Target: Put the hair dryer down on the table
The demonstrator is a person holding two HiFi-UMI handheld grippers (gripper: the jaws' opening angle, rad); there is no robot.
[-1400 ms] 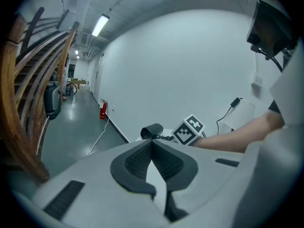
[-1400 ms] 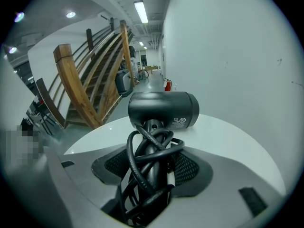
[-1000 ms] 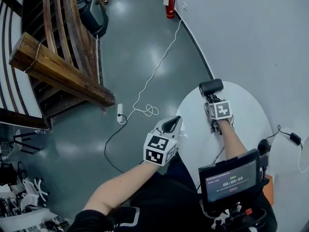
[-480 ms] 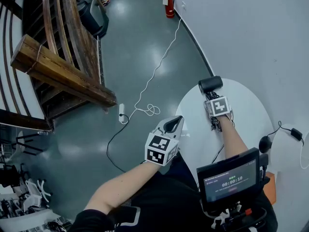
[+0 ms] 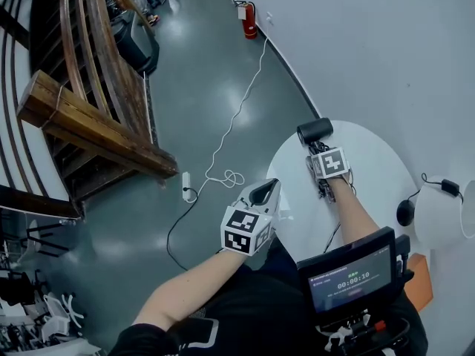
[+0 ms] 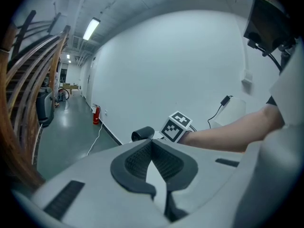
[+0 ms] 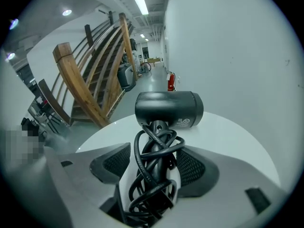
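A black hair dryer (image 5: 315, 131) has its cord wound round the handle, and my right gripper (image 5: 318, 149) is shut on that handle. It hangs over the far left part of the round white table (image 5: 375, 170); whether it touches the top I cannot tell. In the right gripper view the dryer's barrel (image 7: 168, 109) lies crosswise beyond the gripper (image 7: 154, 158), cord loops between the pads. My left gripper (image 5: 264, 192) is shut and empty at the table's left edge. In the left gripper view, past that gripper (image 6: 153, 160), the dryer (image 6: 142, 134) shows small.
A screen (image 5: 349, 277) on a stand sits near my body, with a black plug (image 5: 404, 212) beside a second white surface (image 5: 444, 215). On the floor lie a white cable (image 5: 231, 121) and power strip (image 5: 185, 186). Wooden stair rails (image 5: 89, 121) stand left, a fire extinguisher (image 5: 249, 18) far back.
My right gripper has carried the hair dryer slightly left and farther over the table. The left gripper has hardly moved. The head view has shifted a little.
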